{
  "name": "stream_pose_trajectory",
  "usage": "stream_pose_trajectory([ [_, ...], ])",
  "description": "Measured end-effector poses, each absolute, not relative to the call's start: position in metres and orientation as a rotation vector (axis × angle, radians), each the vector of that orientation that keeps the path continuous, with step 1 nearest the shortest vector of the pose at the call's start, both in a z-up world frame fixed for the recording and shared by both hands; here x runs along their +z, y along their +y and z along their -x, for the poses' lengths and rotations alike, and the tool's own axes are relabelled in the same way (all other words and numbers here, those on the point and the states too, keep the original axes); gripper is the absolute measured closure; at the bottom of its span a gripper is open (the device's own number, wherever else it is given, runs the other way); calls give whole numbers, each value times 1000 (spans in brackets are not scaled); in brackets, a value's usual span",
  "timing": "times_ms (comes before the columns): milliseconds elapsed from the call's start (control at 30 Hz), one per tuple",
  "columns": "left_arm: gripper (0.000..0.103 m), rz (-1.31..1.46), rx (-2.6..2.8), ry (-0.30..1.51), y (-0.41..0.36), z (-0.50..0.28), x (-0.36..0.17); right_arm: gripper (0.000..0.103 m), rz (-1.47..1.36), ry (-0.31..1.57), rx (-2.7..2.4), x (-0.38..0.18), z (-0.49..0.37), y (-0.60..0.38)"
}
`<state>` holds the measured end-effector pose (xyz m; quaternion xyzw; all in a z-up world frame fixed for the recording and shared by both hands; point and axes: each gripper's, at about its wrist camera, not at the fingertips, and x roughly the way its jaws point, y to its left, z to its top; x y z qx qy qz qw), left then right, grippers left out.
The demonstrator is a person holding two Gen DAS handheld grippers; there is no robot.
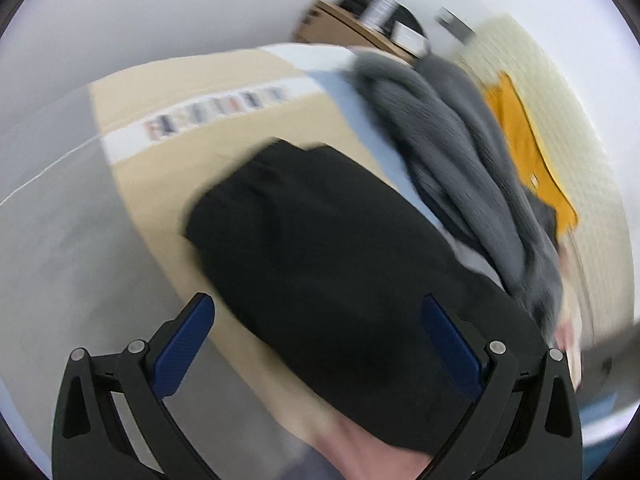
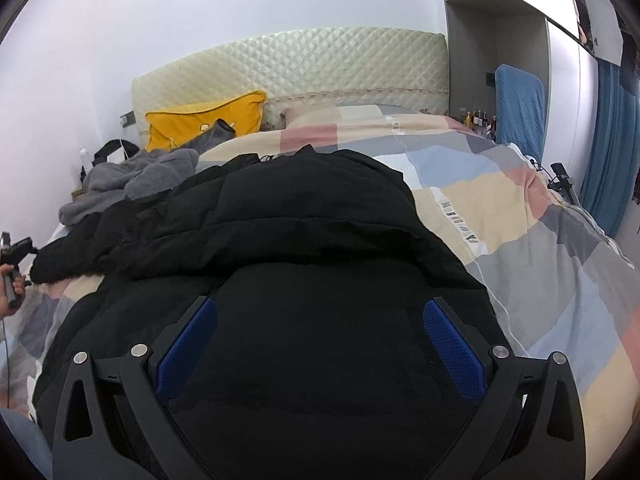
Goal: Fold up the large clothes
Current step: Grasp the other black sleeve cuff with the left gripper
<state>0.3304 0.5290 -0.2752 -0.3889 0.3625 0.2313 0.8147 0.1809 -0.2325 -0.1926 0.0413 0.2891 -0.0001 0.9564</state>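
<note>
I judge this the reach-in before a fold: the black puffer jacket [image 2: 280, 220] lies spread on the bed's patchwork duvet [image 2: 520, 216]; my right gripper [image 2: 320, 340] and left gripper [image 1: 318, 340] both hover fingers wide, holding nothing; next I must pinch an edge.

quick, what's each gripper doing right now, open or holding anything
Left gripper: open, holding nothing, above the black puffy jacket.
Right gripper: open, holding nothing, over the same jacket.
</note>
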Motion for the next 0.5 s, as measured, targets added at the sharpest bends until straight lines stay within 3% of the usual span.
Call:
stream_pose_trajectory([
  [333, 2, 1000, 450, 679, 576, -319, -303, 0, -70, 602, -25, -196, -190, -227],
  [400, 14, 987, 401, 695, 568, -331, -302, 0, -58, 607, -24, -196, -191, -223],
  [500, 21, 953, 378, 766, 547, -351, -304, 0, -47, 607, -16, -196, -190, -220],
])
